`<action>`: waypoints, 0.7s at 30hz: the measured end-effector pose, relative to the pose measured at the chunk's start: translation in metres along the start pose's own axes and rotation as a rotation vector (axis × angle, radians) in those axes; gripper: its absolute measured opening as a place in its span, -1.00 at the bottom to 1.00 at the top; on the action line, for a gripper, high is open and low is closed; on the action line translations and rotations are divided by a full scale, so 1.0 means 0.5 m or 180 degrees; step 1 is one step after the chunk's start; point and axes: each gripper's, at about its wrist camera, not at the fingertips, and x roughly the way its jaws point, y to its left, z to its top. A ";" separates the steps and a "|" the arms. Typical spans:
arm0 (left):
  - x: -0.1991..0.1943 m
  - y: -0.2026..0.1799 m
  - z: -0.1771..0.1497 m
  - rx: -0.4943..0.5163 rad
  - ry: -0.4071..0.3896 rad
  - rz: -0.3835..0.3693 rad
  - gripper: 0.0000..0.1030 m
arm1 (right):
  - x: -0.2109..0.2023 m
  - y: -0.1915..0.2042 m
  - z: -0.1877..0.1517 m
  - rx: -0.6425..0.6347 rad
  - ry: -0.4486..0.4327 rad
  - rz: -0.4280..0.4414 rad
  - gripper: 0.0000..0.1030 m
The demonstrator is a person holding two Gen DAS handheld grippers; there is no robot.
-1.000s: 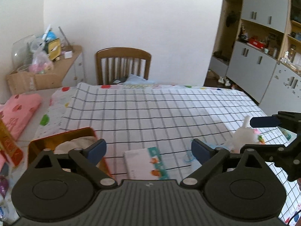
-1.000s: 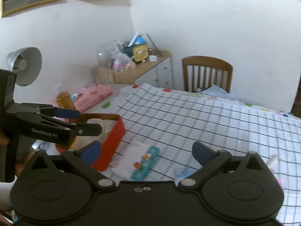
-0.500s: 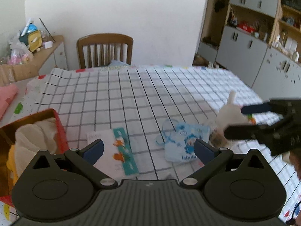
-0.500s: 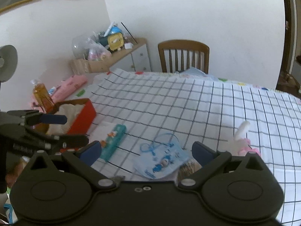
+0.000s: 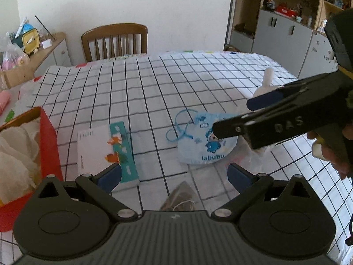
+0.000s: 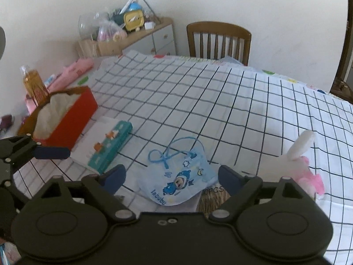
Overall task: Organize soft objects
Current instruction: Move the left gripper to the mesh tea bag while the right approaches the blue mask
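Note:
A light blue "labubu" face mask [image 5: 206, 142] [image 6: 179, 181] lies on the checked tablecloth. A white and teal tissue pack [image 5: 106, 150] [image 6: 108, 145] lies left of it. A red box [image 5: 47, 145] [image 6: 70, 119] holding white cloth stands at the left. A white plush rabbit with pink [image 5: 265, 84] [image 6: 297, 156] sits at the right. A brown packet [image 5: 182, 199] lies at the near edge. My left gripper [image 5: 174, 174] is open and empty above the near table edge. My right gripper [image 6: 172, 177] is open and empty, just above the mask; it also shows in the left wrist view [image 5: 240, 114].
A wooden chair [image 5: 114, 40] [image 6: 218, 40] stands at the table's far side. A cluttered sideboard [image 6: 123, 35] is at the back left, grey cabinets [image 5: 284, 33] at the back right. An amber bottle [image 6: 34, 86] and pink cloth [image 6: 75, 70] lie left of the red box.
Both grippers have moved forward and down toward the table. The right gripper has come over the mask and now fills the right of the left wrist view.

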 end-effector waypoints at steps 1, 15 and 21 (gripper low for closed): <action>0.003 -0.001 -0.003 -0.0013 0.0014 0.0004 0.99 | 0.008 -0.001 0.000 -0.0025 0.0020 -0.0026 0.69; 0.049 0.000 -0.025 -0.0101 0.0261 0.0031 0.86 | 0.073 0.023 -0.028 -0.0720 0.0261 -0.0435 0.31; 0.056 -0.011 -0.033 -0.0044 0.0362 0.0070 0.43 | 0.079 0.028 -0.036 -0.0899 0.0267 -0.0557 -0.04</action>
